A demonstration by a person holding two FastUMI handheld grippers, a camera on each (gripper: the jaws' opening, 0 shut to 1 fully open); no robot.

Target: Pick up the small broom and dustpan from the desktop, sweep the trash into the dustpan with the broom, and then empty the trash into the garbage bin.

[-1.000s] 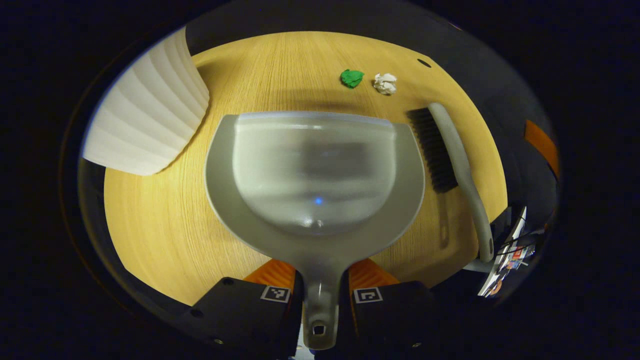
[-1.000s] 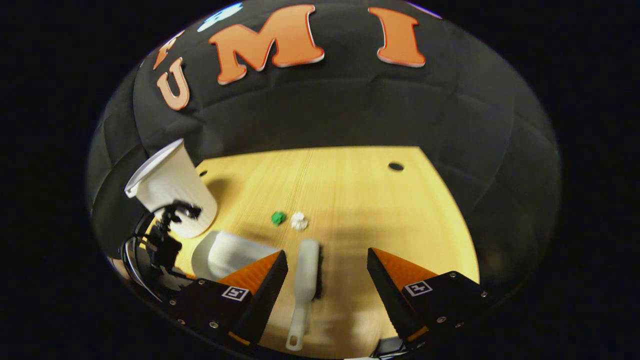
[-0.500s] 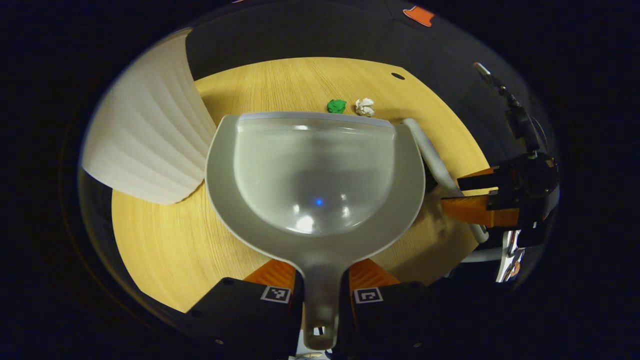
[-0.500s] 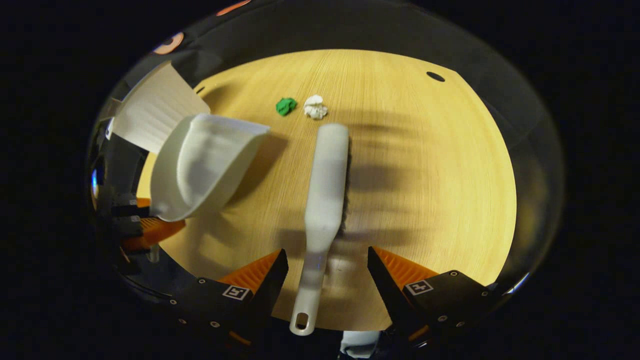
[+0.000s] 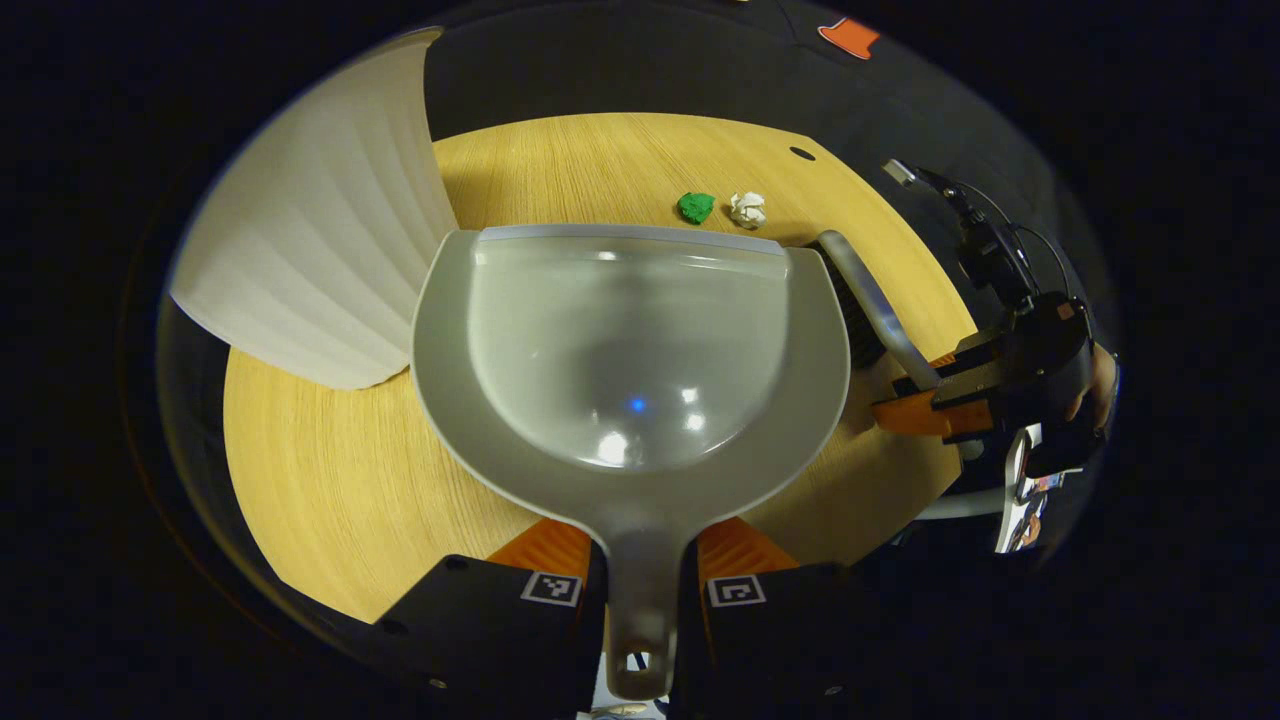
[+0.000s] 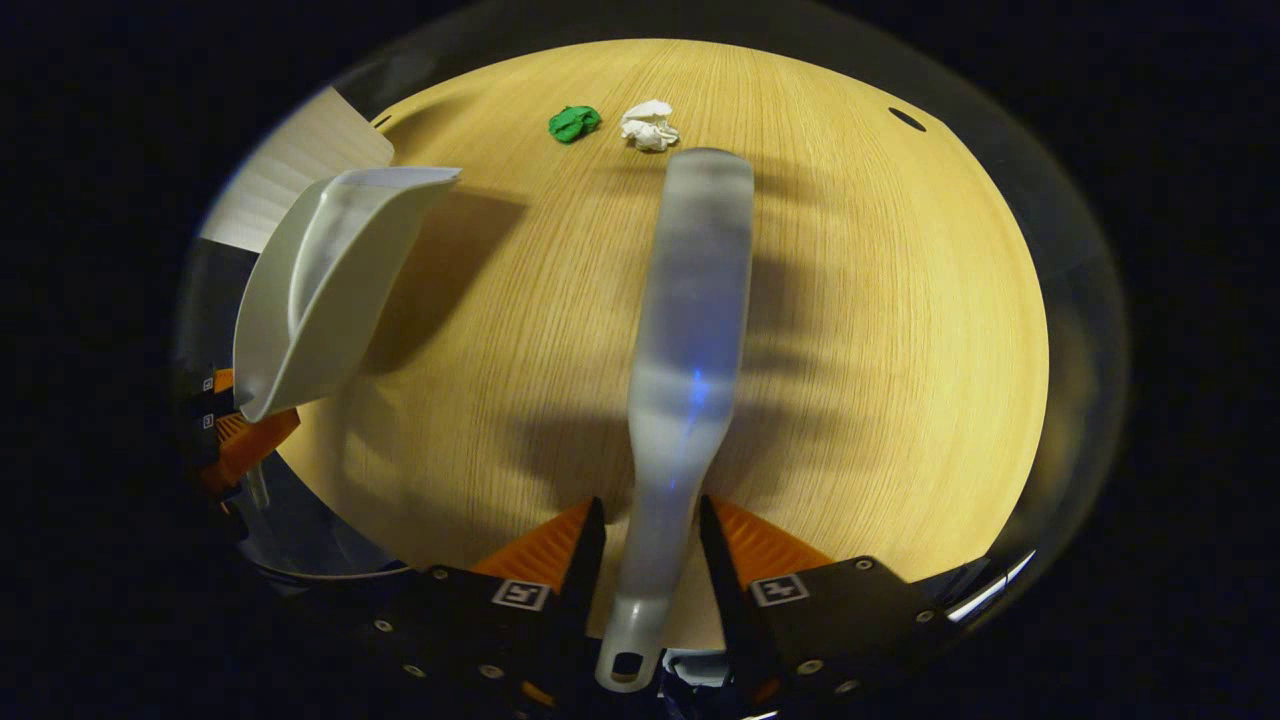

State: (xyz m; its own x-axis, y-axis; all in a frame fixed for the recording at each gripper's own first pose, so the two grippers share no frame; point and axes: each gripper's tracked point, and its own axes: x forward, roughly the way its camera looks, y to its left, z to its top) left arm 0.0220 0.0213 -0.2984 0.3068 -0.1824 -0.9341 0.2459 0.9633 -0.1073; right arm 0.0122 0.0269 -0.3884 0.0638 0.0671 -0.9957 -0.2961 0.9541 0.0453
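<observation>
Dustpan (image 5: 630, 340) — pale grey moulded plastic, judged light and rigid, with a smooth, probably slick surface; taken by its narrow handle, on which the left tongs (image 5: 640, 575) are clamped from both sides, the scoop held out over the counter (image 5: 320, 480) with its lip facing the trash. Broom (image 6: 690, 300) — small hand brush in the same pale plastic, stiff along its back, dark bristles seen in the left gripper view and likely soft; it lies along the counter, head pointing at the trash, and the right tongs (image 6: 645, 560) have both fingers pressed against the slim neck of the handle, the best hold since the wider head would slip or twist. Trash — one green crumpled scrap (image 6: 573, 122) and one white crumpled scrap (image 6: 649, 125), just beside each other near the far edge; judged almost weightless and prone to skitter, so gentle strokes are advised. Garbage bin (image 5: 320, 250) — white, ribbed wall, standing near the dustpan's left side.
</observation>
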